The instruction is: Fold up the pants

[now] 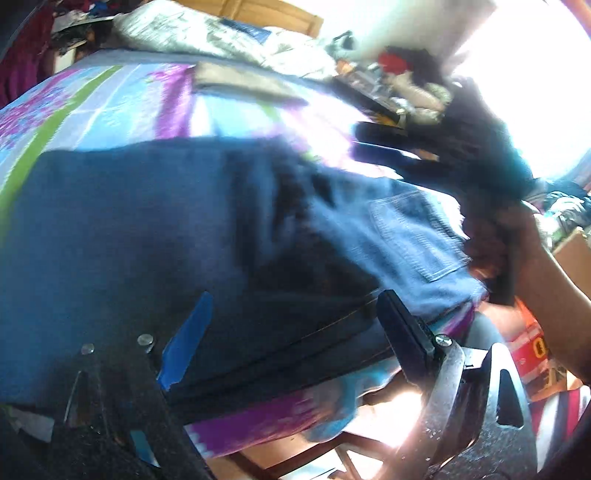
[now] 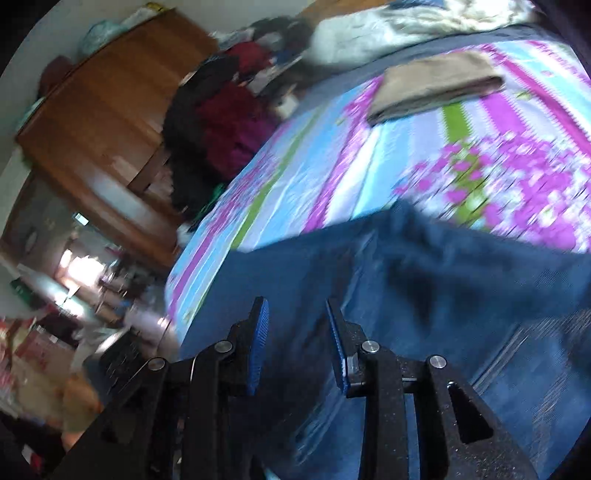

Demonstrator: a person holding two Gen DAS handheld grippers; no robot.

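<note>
Here, one pair of blue denim pants (image 1: 229,236) lies flat on the bed (image 2: 332,173), near its front edge; one patch pocket (image 1: 413,236) with pale stitching faces up. One folded tan cloth (image 2: 436,85) sits well apart, toward the far edge by a crumpled white quilt (image 1: 207,33). The sheet is striped purple, pale blue and green. Left gripper (image 1: 291,332): jaws wide apart, blue-padded, over the denim, gripping nothing. Right gripper (image 2: 297,343): ribbed blue pads parted by a moderate gap, nothing between them. Frames motion-blurred.
</note>
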